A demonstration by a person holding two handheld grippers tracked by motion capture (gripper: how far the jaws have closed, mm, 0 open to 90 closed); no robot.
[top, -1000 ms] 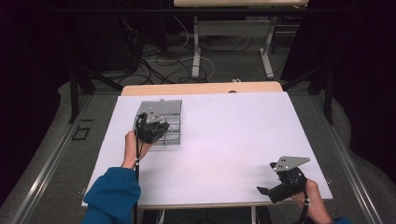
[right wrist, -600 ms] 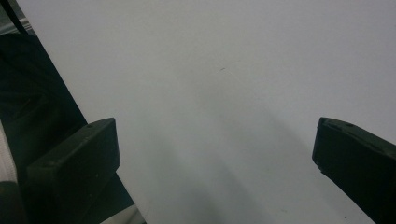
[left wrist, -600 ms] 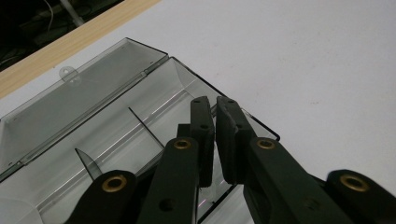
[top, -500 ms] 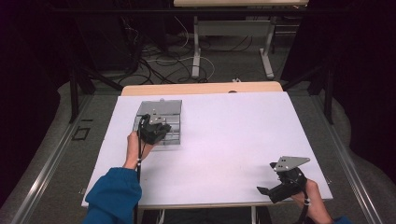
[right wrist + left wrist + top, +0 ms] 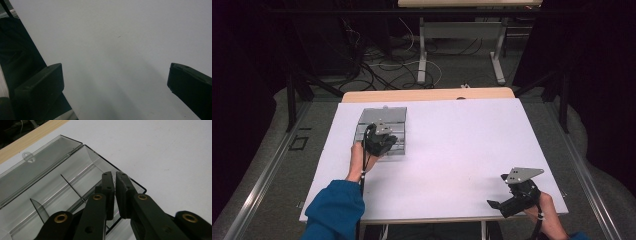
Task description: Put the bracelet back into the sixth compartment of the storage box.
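High view: left tool [image 5: 384,145] hides box [image 5: 384,117] front.

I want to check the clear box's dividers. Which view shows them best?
The left gripper view: the clear box lies open close up, its dividers distinct beyond the shut left gripper. In the high view the box is small, partly covered.

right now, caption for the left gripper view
Left gripper with shut black fingers over the front wall of an open clear plastic compartment box.

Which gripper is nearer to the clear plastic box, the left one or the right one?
Left. The left gripper hangs over the clear plastic box, jaws shut. The right gripper is far away, at the table's near right corner.
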